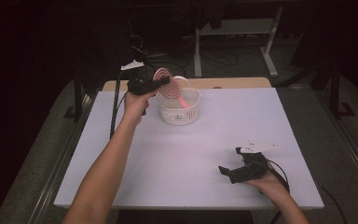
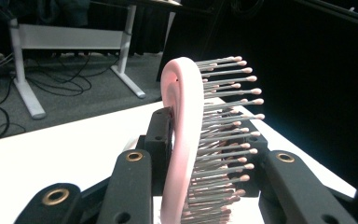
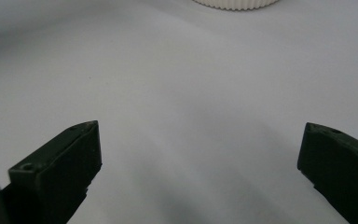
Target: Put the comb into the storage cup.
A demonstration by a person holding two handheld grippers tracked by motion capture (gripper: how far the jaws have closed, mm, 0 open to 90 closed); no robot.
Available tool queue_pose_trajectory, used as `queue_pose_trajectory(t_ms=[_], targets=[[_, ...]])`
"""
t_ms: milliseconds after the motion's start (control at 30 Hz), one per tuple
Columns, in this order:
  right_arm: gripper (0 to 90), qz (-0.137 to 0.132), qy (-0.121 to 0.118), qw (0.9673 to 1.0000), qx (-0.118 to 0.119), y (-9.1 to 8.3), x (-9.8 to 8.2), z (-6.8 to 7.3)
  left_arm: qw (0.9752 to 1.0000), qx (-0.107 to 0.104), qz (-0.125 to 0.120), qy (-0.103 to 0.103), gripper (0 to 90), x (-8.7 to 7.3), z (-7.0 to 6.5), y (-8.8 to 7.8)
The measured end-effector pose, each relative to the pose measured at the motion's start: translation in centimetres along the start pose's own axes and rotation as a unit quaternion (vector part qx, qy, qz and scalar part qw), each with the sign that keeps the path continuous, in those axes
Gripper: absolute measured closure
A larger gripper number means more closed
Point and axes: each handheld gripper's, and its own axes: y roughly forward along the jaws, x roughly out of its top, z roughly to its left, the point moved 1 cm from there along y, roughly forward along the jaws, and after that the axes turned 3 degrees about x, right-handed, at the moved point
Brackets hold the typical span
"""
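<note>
A pink hairbrush (image 1: pixel 168 84) with metal bristles hangs over a white slotted basket (image 1: pixel 179 112) at the back of the table, its handle slanting down into the basket. My left gripper (image 1: pixel 164 82) is shut on the brush head. In the left gripper view the brush (image 2: pixel 182 140) stands on edge between the two black jaws, bristles pointing right. My right gripper (image 1: pixel 227 173) rests low over the table near the front right, jaws wide apart with nothing between them. The right gripper view has bare table between its fingertips (image 3: pixel 81 140) and the basket rim (image 3: pixel 235 3) at the top edge.
The white table top (image 1: pixel 186 154) spans the middle, with a wooden strip (image 1: pixel 233 83) along its far edge. Beyond it stand white desk legs (image 1: pixel 271 46) and floor cables. Dark floor lies on both sides of the table.
</note>
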Motion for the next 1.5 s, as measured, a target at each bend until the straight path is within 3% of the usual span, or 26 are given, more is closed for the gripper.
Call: queue_pose_trajectory(t_ms=[467,767,1067,1267,1500], targets=[[0.0,0.004,-0.003,1.0,0.001,0.1,-0.1,0.1,0.9997,0.001,0.015,-0.018,65.0,-1.4,1.0,0.7],[0.0,0.004,-0.004,1.0,0.002,0.1,-0.1,0.1,0.9992,0.016,0.02,-0.03,63.5,-1.6,2.2,0.5],[0.0,0.005,-0.005,1.0,0.003,0.1,-0.1,0.2,0.9987,0.037,0.034,-0.01,59.8,-1.9,2.9,0.3],[0.0,0.006,-0.006,1.0,0.002,0.1,-0.1,0.2,0.9981,0.048,0.038,-0.01,58.4,-2.1,3.3,0.2],[0.0,0.007,-0.007,0.9999,0.003,0.1,-0.1,0.2,0.9972,0.061,0.044,-0.001,50.7,-2.5,3.8,0.0]])
